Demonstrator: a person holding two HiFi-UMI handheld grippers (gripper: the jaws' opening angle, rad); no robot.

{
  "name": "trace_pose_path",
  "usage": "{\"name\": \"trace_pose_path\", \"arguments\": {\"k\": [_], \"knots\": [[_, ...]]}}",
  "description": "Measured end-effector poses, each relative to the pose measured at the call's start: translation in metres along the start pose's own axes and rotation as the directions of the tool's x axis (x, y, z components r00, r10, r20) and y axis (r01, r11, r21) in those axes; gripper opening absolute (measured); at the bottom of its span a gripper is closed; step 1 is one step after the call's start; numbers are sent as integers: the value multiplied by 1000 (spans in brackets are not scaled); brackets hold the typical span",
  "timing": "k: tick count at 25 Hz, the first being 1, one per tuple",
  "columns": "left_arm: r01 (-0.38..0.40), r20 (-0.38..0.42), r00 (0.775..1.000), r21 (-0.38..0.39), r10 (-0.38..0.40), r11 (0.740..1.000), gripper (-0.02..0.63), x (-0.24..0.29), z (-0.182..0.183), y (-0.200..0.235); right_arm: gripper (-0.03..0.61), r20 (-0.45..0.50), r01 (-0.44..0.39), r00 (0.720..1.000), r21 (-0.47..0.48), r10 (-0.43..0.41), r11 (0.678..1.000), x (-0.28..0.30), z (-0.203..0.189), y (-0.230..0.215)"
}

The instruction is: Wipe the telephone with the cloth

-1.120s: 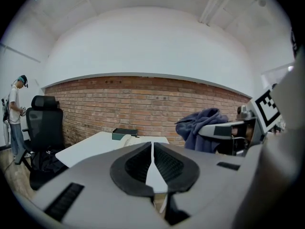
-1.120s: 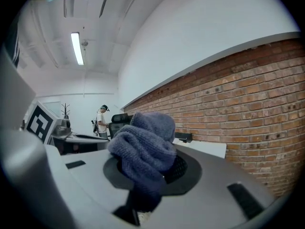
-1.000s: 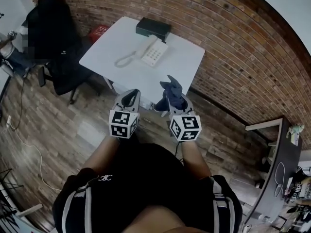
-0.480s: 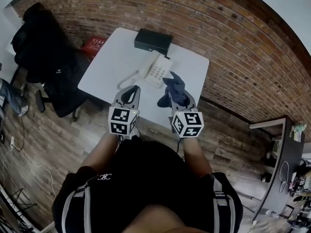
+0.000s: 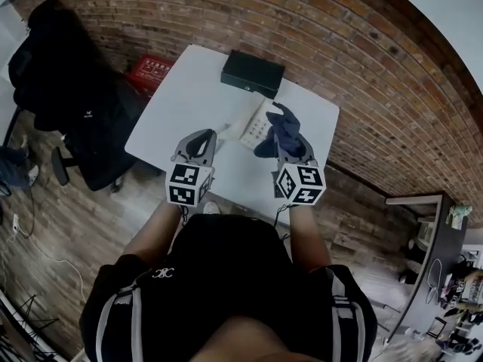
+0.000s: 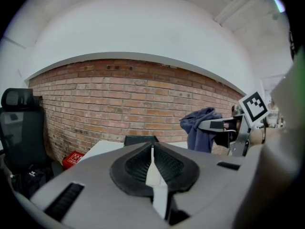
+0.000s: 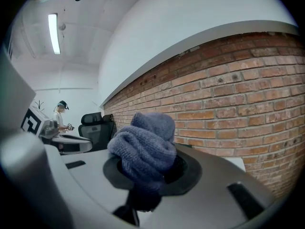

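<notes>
A white telephone (image 5: 255, 122) lies on the white table (image 5: 189, 89), partly hidden behind the cloth. My right gripper (image 5: 285, 137) is shut on a bunched blue-grey cloth (image 5: 277, 130), held above the table's near right part, just over the phone's right side. The same cloth (image 7: 145, 147) fills the right gripper (image 7: 147, 168) view. My left gripper (image 5: 198, 143) hangs over the table's front edge, left of the phone, its jaws shut with nothing between them. In the left gripper (image 6: 151, 159) view the cloth (image 6: 202, 128) shows at the right.
A black box (image 5: 253, 74) sits at the table's far edge by the brick wall (image 5: 362, 66). A black office chair (image 5: 72, 104) stands left of the table, with a red crate (image 5: 151, 70) behind it. A dark desk (image 5: 441, 247) is at the far right.
Both grippers have moved forward over the table. The right one with the cloth now covers part of the telephone; the left reached the front edge.
</notes>
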State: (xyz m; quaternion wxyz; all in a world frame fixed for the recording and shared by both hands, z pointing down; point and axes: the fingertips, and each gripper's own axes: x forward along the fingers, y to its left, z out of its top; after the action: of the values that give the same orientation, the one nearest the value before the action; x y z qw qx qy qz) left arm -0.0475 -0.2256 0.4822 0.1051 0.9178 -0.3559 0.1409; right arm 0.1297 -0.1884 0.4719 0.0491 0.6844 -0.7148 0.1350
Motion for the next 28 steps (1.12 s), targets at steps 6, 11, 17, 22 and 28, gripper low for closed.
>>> {"name": "trace_pose_path", "arguments": {"k": [6,11,17,22,28], "knots": [[-44,-12,999,-83,43,996,15,19,3,16,69,24,-15,1000,-32,16,999,42,7,-23],[-129,-21,992,-95,127,987,15,20,2,20,68,82,-50,995,-7,50,999,85,18,-50],[-213,-36,977,-108,211,971,15,18,-2,25,68,20,-72,997,37,71,997,151,4,-75],[-271,-51,963,-125,266,955,15,13,-8,33,69,-50,-74,996,26,75,997,198,-20,-81],[-325,-79,945,-133,317,936,15,5,-17,43,72,-115,-85,990,-16,83,996,237,-47,-76]]}}
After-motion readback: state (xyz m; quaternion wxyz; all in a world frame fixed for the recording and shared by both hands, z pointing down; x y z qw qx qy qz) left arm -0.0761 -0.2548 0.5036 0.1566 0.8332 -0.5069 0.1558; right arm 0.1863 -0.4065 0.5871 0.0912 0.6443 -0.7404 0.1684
